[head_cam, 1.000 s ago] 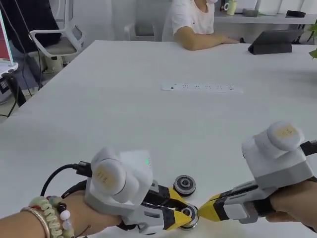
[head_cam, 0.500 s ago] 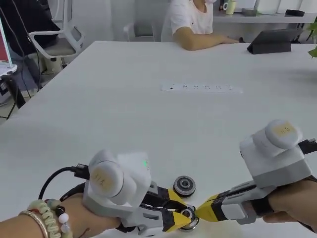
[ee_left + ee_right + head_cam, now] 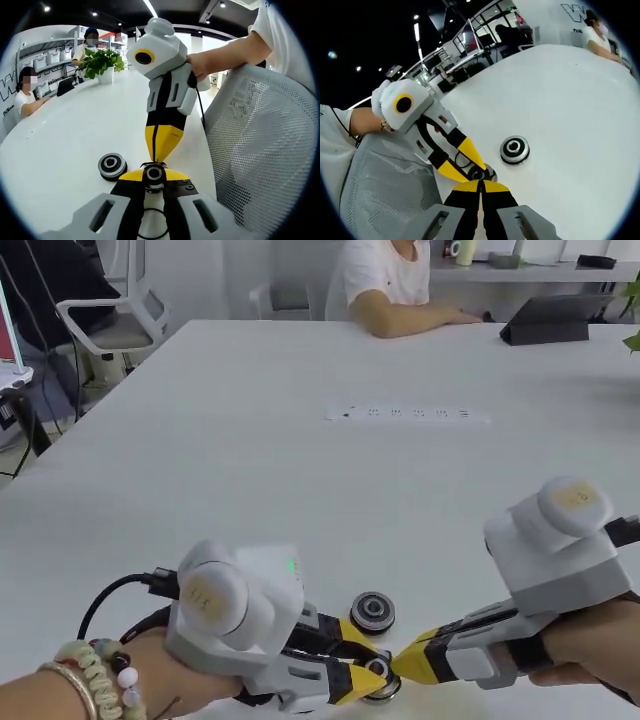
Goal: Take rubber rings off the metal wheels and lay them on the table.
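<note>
White table (image 3: 300, 490) spans most of the head view

Left gripper (image 3: 366, 666), lower left of the head view: jaws clamped on a small metal wheel with a black rubber ring (image 3: 153, 175), low over the table at bottom centre

Right gripper (image 3: 408, 667), lower right: jaws together, tips against that wheel's rim. Cannot tell whether any rubber is nipped between them

Second ringed metal wheel (image 3: 373, 611) lies flat on the table just above the jaws in frame, ring on

Step in hand, by my reading: starting the ring off the held wheel. Next move calls for a firm nip on the ring's edge, a peel away from the left gripper, then laying the ring on the table
</note>
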Demonstrator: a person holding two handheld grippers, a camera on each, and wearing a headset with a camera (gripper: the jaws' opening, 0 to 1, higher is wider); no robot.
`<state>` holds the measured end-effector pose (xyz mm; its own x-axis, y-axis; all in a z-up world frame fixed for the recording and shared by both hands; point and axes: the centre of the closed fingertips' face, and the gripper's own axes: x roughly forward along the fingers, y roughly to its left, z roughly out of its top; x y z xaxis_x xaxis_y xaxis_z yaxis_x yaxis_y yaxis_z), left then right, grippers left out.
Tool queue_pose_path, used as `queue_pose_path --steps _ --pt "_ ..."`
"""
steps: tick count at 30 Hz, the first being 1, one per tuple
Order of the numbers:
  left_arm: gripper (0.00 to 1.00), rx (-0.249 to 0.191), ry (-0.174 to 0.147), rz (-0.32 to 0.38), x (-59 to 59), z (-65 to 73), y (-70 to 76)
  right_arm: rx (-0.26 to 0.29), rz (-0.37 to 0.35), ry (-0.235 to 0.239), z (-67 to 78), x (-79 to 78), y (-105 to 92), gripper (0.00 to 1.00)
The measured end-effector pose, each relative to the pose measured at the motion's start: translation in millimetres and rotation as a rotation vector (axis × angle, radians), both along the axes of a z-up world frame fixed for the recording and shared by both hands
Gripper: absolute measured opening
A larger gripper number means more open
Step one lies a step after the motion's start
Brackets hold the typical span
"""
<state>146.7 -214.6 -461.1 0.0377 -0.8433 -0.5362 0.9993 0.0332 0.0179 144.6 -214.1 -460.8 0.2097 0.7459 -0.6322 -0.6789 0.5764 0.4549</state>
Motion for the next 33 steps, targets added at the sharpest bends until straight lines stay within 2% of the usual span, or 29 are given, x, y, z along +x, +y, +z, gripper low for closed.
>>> queue_pose_path --steps 15,18,20,23,24,28,33 --pt "0.08 0.0 0.0 -0.003 -0.6 0.0 0.0 0.019 0.02 -0.012 4.2 -2.0 5.1 0.0" --pt "0.08 0.0 0.0 -0.003 -0.6 0.0 -0.1 0.055 0.03 -0.009 8.8 -3.8 10.1 0.0" --pt "0.08 0.001 -0.001 -0.002 -0.9 0.2 -0.6 0.05 0.027 -0.025 11.4 -1.0 9.9 0.0" --pt "0.08 0.001 -0.001 -0.002 -0.8 0.1 -0.5 0.052 0.02 -0.013 9.6 -1.7 9.2 0.0" --pt "0.08 0.001 -0.002 -0.002 -0.8 0.1 -0.5 0.069 0.016 -0.008 11.2 -1.6 9.5 0.0" --pt "0.08 0.002 -0.004 -0.003 -0.9 0.1 -0.6 0.062 0.011 -0.006 10.3 -1.6 8.5 0.0" --pt "0.08 -0.005 -0.011 -0.007 -1.3 0.1 -0.5 -0.002 -0.01 0.004 -1.3 0.8 1.8 0.0"
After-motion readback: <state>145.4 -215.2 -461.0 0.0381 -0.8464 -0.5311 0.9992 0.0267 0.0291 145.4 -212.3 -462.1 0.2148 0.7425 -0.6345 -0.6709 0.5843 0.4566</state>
